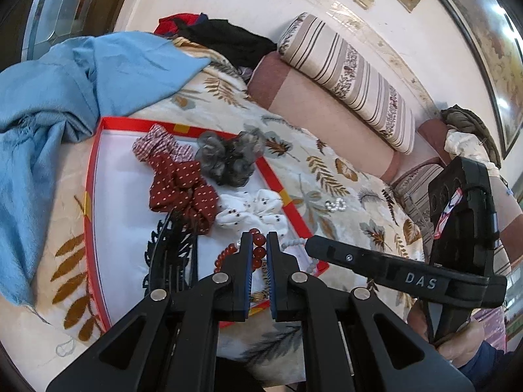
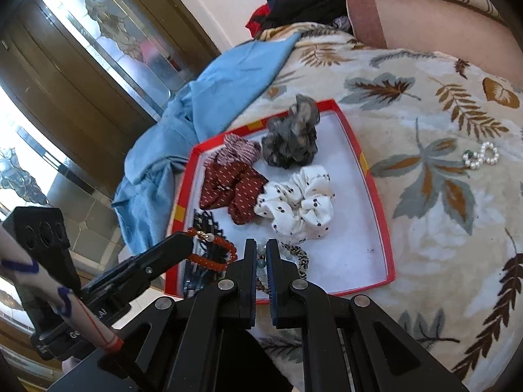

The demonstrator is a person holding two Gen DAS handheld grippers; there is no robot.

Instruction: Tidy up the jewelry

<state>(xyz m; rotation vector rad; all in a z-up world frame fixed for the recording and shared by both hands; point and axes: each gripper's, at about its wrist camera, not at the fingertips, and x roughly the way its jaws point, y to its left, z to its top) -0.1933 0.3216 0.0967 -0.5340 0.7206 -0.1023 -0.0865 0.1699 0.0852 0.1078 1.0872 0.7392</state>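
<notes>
So the bed (image 2: 425, 245) has this cream leaf-print blanket, and sitting right on it is a red-rimmed tray (image 2: 380, 196), a crumpled blue cloth (image 1: 65, 98) butting up against the tray's edge, a little pearl piece (image 2: 483, 156) off beside the tray, plus pillows (image 1: 327, 98) and dark clothes (image 1: 225, 40) at the far end.

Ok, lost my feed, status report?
Both grippers shut, left gripper and right gripper over the red tray. Pearl piece on bedspread, outside tray. Nothing blocking.

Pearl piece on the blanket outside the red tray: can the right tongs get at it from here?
Probably yes. The pearl piece lies alone on the bedspread, outside the tray, uncovered. The right tongs are shut and must open first.
</notes>
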